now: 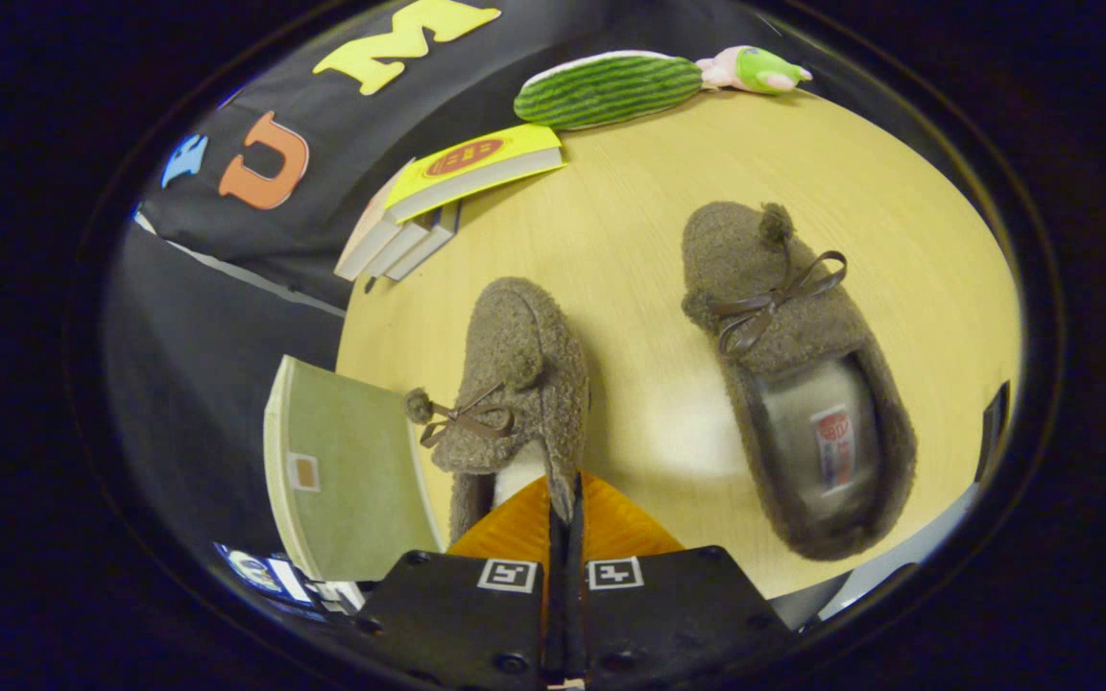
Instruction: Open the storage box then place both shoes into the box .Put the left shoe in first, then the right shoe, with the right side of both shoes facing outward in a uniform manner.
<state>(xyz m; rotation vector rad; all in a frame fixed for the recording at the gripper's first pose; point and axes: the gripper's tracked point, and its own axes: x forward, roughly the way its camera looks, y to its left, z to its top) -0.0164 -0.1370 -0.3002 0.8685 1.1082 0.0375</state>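
We see our gripper [567, 513] with its two fingers pressed close together, pinching the fuzzy collar of the left shoe [515, 384] at its heel end; the jaws leave only a thin slit and the shoe's rim sits in it. This shoe hangs toe away from us, tilted, its bow and pompom turned toward the green box lid [347, 470], which lies just beside it at the near left edge of the worktop [630, 240]. We cannot tell whether the shoe's sole touches the worktop. The right shoe [793, 374] lies flat on the worktop, well apart to the other side of the fingers, opening up, toe pointing away. Beyond both shoes, at the far left corner, a yellow book [471, 168] rests on a small stack of books [399, 240]. Along the far edge lie a striped green plush [606, 88] and, next to it, a pink and green toy [755, 70].
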